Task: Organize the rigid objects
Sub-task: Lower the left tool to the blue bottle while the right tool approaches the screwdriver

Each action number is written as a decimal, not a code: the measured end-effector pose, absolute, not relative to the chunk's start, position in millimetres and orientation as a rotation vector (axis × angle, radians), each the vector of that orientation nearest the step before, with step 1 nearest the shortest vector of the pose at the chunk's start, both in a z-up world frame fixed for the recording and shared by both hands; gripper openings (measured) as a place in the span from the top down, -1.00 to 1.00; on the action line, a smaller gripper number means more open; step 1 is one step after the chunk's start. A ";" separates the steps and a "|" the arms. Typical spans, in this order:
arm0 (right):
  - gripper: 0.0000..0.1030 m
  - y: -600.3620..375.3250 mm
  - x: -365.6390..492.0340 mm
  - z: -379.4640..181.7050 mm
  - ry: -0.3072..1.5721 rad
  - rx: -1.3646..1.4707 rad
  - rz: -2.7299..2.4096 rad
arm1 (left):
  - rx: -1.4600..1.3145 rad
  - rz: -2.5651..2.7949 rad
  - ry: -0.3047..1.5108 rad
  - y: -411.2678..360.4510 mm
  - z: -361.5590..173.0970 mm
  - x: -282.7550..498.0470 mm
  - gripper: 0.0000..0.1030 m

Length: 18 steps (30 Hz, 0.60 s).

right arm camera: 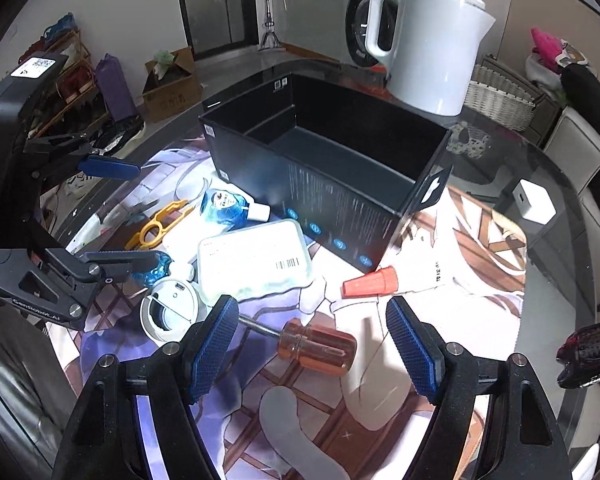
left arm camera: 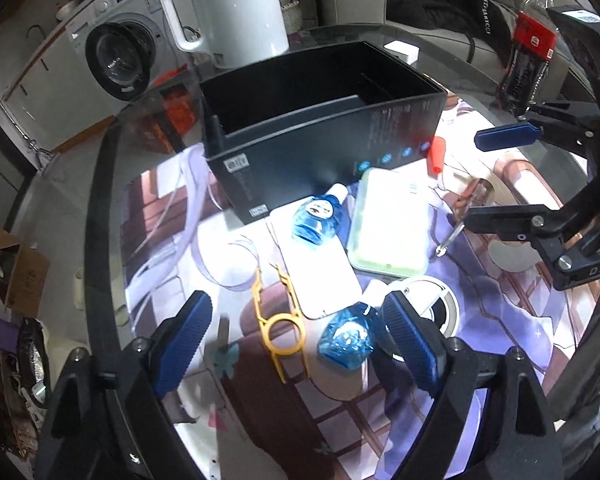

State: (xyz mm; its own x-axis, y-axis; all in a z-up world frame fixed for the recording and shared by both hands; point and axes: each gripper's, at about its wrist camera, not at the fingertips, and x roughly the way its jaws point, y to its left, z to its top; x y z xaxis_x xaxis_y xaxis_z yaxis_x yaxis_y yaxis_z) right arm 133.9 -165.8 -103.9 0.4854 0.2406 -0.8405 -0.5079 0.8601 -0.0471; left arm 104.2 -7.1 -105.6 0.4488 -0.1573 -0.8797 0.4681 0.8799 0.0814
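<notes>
My left gripper [left arm camera: 298, 344] is open above the printed mat, with a yellow plastic tool [left arm camera: 276, 328] and a blue bottle [left arm camera: 346, 340] between its fingers; the bottle lies close to the right pad. A second blue bottle [left arm camera: 318, 216] and a white flat case [left arm camera: 390, 224] lie in front of the open black box [left arm camera: 320, 120]. My right gripper [right arm camera: 312, 352] is open around an orange-handled screwdriver [right arm camera: 316, 346], its pads clear of it. An orange cone cap [right arm camera: 372, 282] lies just beyond. A white round lid [right arm camera: 172, 312] sits left of the screwdriver.
A white kettle [right arm camera: 424, 44] stands behind the box, and a small white cube [right arm camera: 534, 200] sits at its right. A cola bottle [left arm camera: 528, 52] stands at the table's far right edge. The round glass table's rim [left arm camera: 100, 208] curves on the left. A washing machine [left arm camera: 120, 60] stands beyond.
</notes>
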 end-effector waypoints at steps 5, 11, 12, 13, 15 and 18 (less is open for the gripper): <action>-0.52 -167.9 135.8 -111.9 0.998 -0.295 0.483 | 0.345 -0.428 1.061 -8.9 -109.9 102.3 -0.66; -0.43 -168.6 137.4 -115.5 1.020 -0.281 0.491 | 0.344 -0.462 1.085 -12.4 -114.7 102.4 -0.23; -0.43 -167.9 137.2 -115.2 1.021 -0.283 0.491 | 0.349 -0.473 1.084 -13.9 -114.0 101.2 -0.15; -0.43 -167.9 136.9 -115.3 1.021 -0.284 0.492 | 0.358 -0.481 1.082 -15.7 -113.8 99.4 -0.13; -0.43 -168.7 136.9 -114.8 1.024 -0.282 0.495 | 0.360 -0.491 1.081 -17.2 -113.9 99.1 -0.09; -0.43 -169.0 137.9 -115.9 1.030 -0.278 0.495 | 0.326 -0.528 1.102 -16.6 -113.7 99.2 0.12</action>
State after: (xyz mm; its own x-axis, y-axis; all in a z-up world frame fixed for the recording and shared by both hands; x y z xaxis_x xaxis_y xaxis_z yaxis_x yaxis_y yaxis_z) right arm 137.9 -169.0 -115.9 0.4188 0.2605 -0.8699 -0.5158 0.8567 0.0083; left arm 99.2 -16.6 -113.7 0.3477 -0.2412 -0.9061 0.5552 0.8316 -0.0083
